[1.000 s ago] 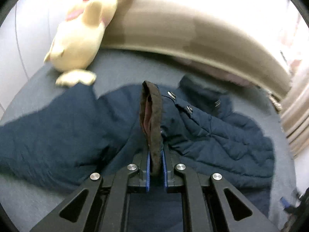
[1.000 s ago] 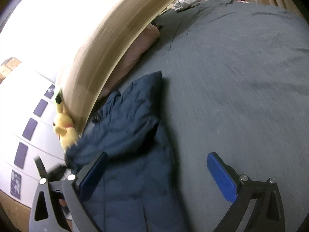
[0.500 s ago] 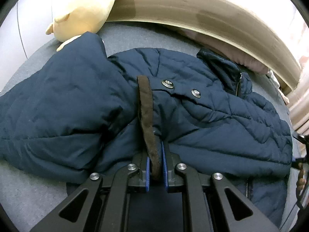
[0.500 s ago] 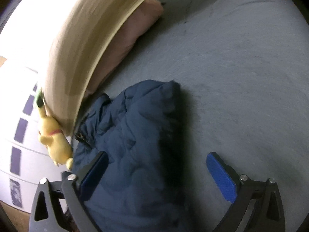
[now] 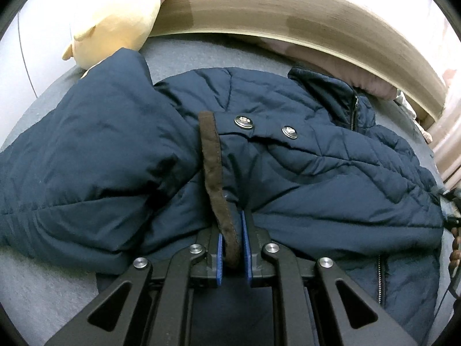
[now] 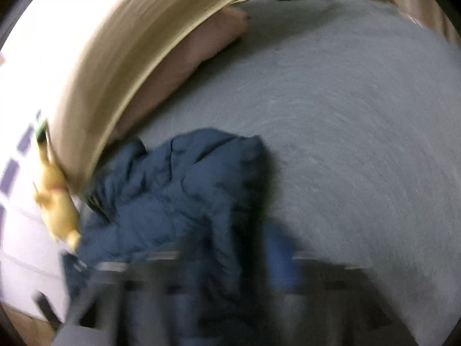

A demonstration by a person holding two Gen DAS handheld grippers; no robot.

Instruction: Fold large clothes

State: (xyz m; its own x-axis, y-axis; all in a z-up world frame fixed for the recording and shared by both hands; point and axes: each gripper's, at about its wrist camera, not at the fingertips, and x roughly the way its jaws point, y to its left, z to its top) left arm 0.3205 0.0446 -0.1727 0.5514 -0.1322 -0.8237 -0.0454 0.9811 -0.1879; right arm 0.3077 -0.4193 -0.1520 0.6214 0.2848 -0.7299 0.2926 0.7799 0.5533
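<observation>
Navy quilted puffer jacket [image 5: 302, 178] lies on your grey bed cover [image 5: 37, 285], long axis across the view, collar toward the wooden headboard [image 5: 288, 14] | left gripper [image 5: 232, 248] pinches its brown-lined cuff | right gripper [image 6: 230, 262] blurred, jaws opening over jacket's edge

Quilted navy jacket [image 5: 317, 178], faintly sheeny cloth, spreads beyond the left gripper [image 5: 232, 248], whose blue pads pinch its matt brown suede-like cuff trim [image 5: 214, 178]; shiny metal snaps [image 5: 243, 121] lie beyond.
</observation>
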